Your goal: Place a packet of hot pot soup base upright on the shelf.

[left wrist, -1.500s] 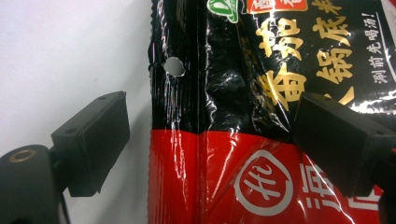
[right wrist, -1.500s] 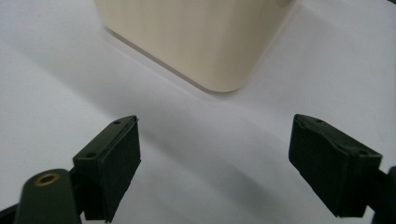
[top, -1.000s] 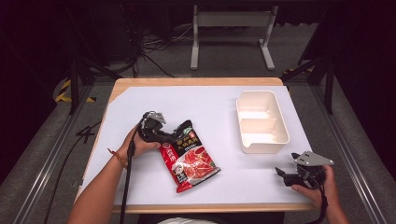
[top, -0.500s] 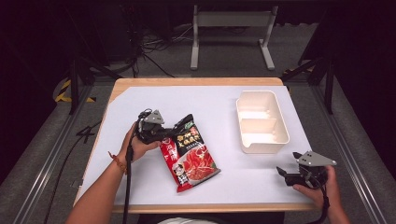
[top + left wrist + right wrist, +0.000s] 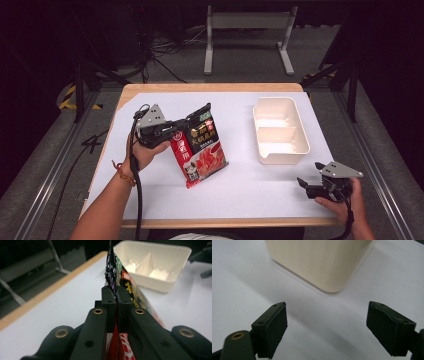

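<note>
Moved: snack pouch (image 5: 199,146) has tilted up off the counter (image 5: 250,190), left of the tray (image 5: 280,131).
Left tongs (image 5: 187,121): pinching its top seam.
Right tongs (image 5: 306,185): spread, idle.
Tip: lift clear, keep seam pinched.

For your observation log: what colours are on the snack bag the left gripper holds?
Mostly red below, black on top, with white patches: the bag shows best in the high view.

Dark lab: white-covered table (image 5: 240,200) (aluminium frame rails (image 5: 55,165), floor cables (image 5: 165,47)).

Black fingers (image 5: 111,307), brass rivets, grey plates, red wristband (image 5: 121,172)
</note>
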